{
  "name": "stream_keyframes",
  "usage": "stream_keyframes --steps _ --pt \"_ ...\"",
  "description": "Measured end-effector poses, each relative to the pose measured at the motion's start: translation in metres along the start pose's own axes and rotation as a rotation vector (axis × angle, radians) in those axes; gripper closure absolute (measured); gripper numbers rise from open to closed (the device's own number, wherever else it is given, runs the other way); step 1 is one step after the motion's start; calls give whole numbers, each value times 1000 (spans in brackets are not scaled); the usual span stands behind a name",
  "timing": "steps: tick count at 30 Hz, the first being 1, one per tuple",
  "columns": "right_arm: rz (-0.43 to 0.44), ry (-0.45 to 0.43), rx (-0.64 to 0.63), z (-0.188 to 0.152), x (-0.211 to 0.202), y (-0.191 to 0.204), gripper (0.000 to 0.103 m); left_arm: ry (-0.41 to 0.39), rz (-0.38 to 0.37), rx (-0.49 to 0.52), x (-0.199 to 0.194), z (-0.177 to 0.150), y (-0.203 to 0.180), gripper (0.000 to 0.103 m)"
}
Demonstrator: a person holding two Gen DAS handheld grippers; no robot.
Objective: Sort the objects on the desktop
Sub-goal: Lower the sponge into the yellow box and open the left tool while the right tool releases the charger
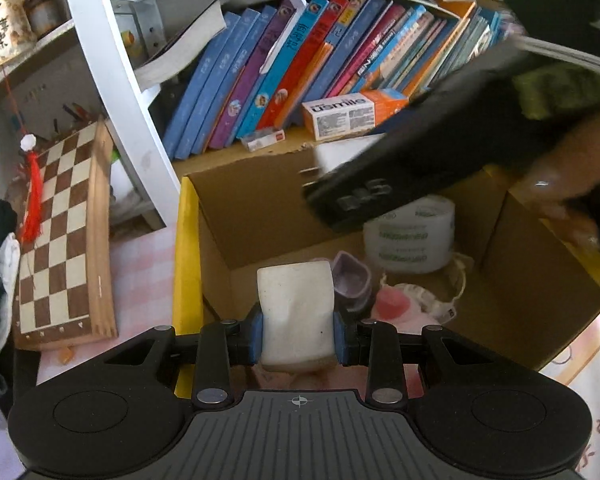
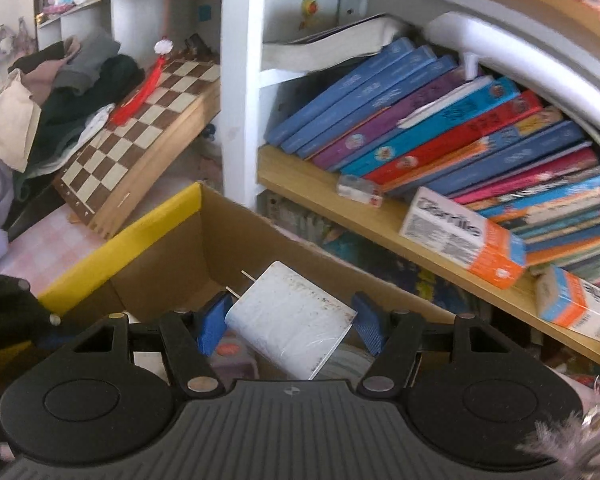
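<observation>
My left gripper [image 1: 298, 332] is shut on a white soft packet [image 1: 296, 312], held over the near edge of an open cardboard box [image 1: 252, 216] with a yellow flap. Inside the box lie a roll of white tape [image 1: 410, 240], a purple cup [image 1: 350, 278] and a pink-and-white item [image 1: 396, 304]. My right gripper [image 2: 286, 322] holds a white card-like pack [image 2: 290, 322] tilted between its blue pads [image 2: 212, 320], over the same box [image 2: 172, 248]; the right pad stands slightly off the pack's edge. The right gripper's black body [image 1: 420, 152] crosses above the box in the left wrist view.
A bookshelf [image 2: 380, 216] with slanted books [image 1: 300, 68] and orange-white boxes [image 1: 354, 112] stands behind the box. A chessboard [image 1: 60, 232] leans at the left. Clothes [image 2: 60, 92] are piled at far left on a pink checked tabletop [image 2: 48, 248].
</observation>
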State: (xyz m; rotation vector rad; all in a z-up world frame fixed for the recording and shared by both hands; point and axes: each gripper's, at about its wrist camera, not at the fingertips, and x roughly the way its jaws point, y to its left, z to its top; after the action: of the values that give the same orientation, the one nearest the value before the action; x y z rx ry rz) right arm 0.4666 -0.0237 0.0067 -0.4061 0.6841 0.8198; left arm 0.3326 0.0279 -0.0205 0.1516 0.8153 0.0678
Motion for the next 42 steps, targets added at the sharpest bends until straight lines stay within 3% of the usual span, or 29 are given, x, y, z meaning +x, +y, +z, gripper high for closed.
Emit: stream_keyframes --steps 8,20,21,24,28,42 --pt "44 87 -38 5 38 15 40 10 19 57 2 1 -5 71" --pt "74 144 59 0 59 3 39 3 35 73 4 3 -4 65" --pt "72 139 62 0 58 3 36 1 33 66 4 3 -4 63" --pt "87 117 78 1 49 -1 27 -12 32 64 1 4 -5 42" --pt "100 84 113 3 32 -5 24 -40 39 90 -8 6 -10 33" --pt "58 -80 153 3 -59 1 20 -194 36 94 -61 10 -11 25"
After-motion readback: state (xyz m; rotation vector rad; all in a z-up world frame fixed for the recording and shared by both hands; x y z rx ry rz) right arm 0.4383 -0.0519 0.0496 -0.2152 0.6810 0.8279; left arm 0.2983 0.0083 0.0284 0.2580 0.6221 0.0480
